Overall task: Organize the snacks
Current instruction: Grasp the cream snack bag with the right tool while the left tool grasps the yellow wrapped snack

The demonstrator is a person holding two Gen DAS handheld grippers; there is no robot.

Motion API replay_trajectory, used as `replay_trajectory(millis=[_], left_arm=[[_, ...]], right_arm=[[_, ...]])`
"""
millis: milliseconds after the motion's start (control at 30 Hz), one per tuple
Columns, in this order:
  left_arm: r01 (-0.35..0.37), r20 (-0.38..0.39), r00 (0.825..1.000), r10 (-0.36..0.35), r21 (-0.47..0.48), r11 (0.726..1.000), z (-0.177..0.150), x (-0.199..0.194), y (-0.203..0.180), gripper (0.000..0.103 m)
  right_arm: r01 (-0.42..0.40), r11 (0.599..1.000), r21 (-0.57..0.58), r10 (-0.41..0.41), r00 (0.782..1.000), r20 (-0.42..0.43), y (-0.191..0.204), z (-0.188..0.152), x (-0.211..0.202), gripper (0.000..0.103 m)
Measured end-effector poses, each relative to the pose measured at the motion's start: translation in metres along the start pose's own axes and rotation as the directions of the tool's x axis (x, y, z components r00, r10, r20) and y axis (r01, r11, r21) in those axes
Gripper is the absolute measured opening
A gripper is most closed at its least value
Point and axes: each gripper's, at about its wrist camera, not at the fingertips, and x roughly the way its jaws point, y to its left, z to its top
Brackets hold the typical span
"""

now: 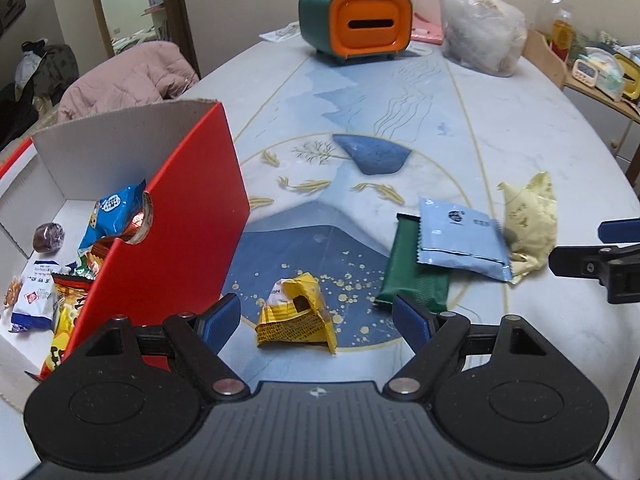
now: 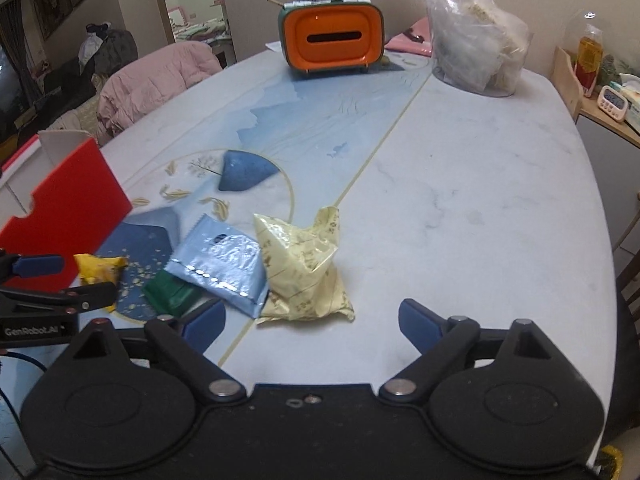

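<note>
My left gripper is open and empty, its jaws standing either side of a crumpled yellow snack packet on the table. A dark green packet, a light blue packet lying on it, and a pale yellow bag lie to the right. A red box at the left holds several snacks. My right gripper is open and empty, just in front of the pale yellow bag. The blue packet, green packet, yellow packet and red box show to its left.
An orange and green tissue box with pens stands at the far end, beside a clear plastic bag. A pink jacket hangs over a chair at the left. A side shelf with small items stands at the right. The table edge curves along the right.
</note>
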Motion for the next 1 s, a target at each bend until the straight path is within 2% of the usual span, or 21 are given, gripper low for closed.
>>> replay_trajectory(millis=[233,367,467,533,600,800,1000], left_arm=[[-0.007,-0.027,1.0,0.007,-0.001,1.0,0.0,0.014,0.001,0.08],[0.0,-0.065,0.998,-0.002,-0.034,0.999,0.001,0.022,0.007,0.066],[0.001,-0.086,0.996,-0.006,-0.058,0.998,0.002,0.026,0.013,0.059],[0.006,-0.091,0.996,-0.012,-0.067,0.998,0.002,0.027,0.015,0.053],[0.006,-0.095,0.995,-0.013,-0.069,0.998,0.003,0.028,0.015,0.047],[0.006,-0.097,0.995,-0.016,-0.101,0.995,0.003,0.027,0.02,0.044],[0.016,-0.095,0.995,-0.026,-0.106,0.994,0.003,0.022,0.021,0.039]], right_arm=[[-0.017,1.0,-0.016,0.017,1.0,-0.026,-0.001,0.006,0.028,0.075],[-0.026,0.999,-0.033,0.025,0.999,-0.026,0.002,0.009,0.036,0.071],[-0.025,0.999,-0.049,0.024,0.999,-0.026,0.005,0.011,0.039,0.064],[-0.027,0.999,-0.046,0.025,0.999,-0.028,0.004,0.012,0.042,0.055],[-0.026,0.999,-0.039,0.025,0.999,-0.028,0.004,0.012,0.042,0.053],[-0.006,0.999,-0.032,0.006,1.0,-0.023,0.004,0.012,0.041,0.047],[0.007,1.0,-0.011,-0.007,1.0,-0.011,0.003,0.009,0.032,0.037]])
